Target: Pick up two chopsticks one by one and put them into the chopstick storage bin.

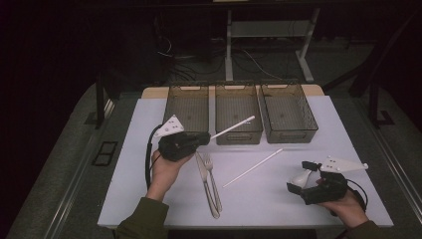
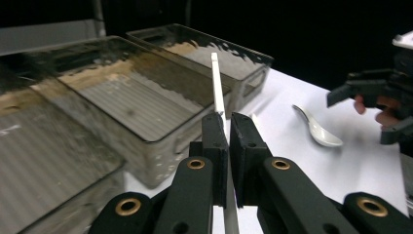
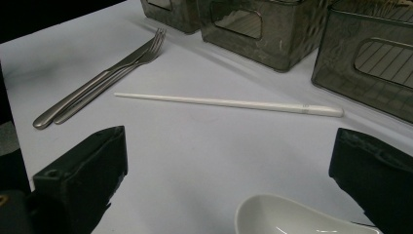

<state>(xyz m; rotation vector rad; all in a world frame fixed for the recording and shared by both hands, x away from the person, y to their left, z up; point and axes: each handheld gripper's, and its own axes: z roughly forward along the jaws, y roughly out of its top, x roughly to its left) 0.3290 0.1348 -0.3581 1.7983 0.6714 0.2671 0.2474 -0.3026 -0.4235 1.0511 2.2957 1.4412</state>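
Holding a white chopstick (image 2: 217, 85) near its lower end, your left gripper (image 1: 203, 138) is clamped tight, the tip above the middle bin (image 1: 237, 113). Light, rigid, slick: grip nearer mid-length. Your right gripper (image 3: 234, 180) stands wide, empty, over the spoon (image 3: 297, 217).

white chopstick (image 1: 232, 127), white spoon (image 3: 297, 217), silver fork (image 1: 212, 177), smoky grey ribbed bins (image 1: 238, 112), black grippers w/ brass pins
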